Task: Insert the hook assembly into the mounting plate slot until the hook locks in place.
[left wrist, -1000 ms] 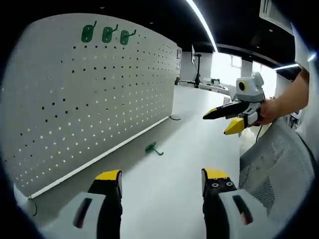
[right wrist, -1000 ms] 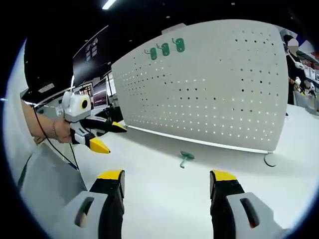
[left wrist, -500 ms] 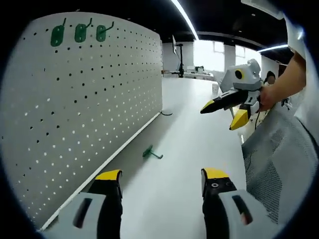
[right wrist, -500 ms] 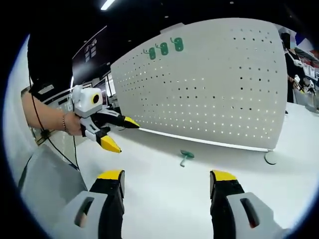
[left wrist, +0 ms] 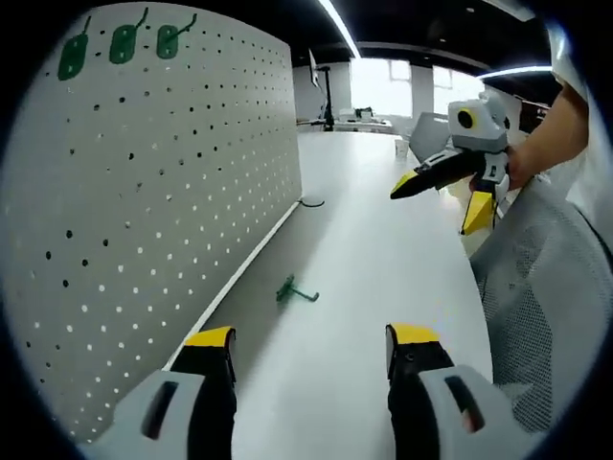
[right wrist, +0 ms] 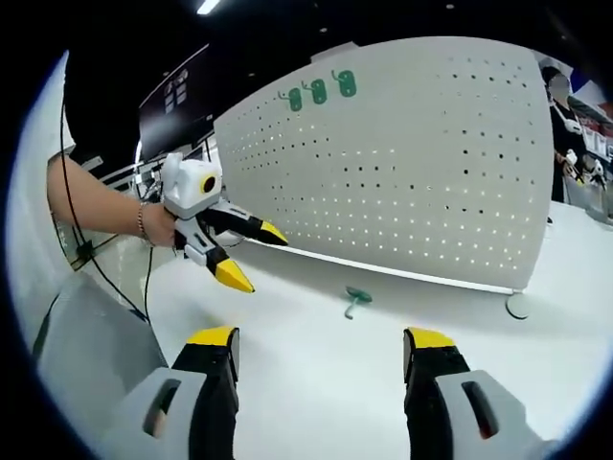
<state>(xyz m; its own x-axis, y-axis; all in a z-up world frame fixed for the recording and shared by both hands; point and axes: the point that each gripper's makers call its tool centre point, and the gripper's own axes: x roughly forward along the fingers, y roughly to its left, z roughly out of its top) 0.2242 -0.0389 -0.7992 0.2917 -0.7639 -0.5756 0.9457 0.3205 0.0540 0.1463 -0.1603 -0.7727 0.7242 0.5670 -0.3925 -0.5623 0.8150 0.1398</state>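
A loose green hook (left wrist: 295, 290) lies on the white table (left wrist: 364, 278) near the foot of the upright white pegboard (left wrist: 153, 192). Three green hooks (left wrist: 122, 43) hang in a row at the board's top. My left gripper (left wrist: 308, 350) is open and empty, a little short of the loose hook. My right gripper (left wrist: 448, 201) hovers open over the table to the right, held by a hand. From the right gripper view, the loose hook (right wrist: 357, 300) lies ahead of my open right gripper (right wrist: 323, 345), and my left gripper (right wrist: 261, 261) hangs open above the table to the hook's left, before the pegboard (right wrist: 431, 172).
A grey mesh surface (left wrist: 546, 307) runs along the table's near side. The pegboard's round foot (right wrist: 518, 307) sits on the table at its end. A person (right wrist: 560, 105) stands beyond the board. Desks with monitors (right wrist: 187, 177) are behind.
My left gripper has moved closer to the pegboard and the loose hook, and its view has swung along the board. The right gripper and the hook have stayed put.
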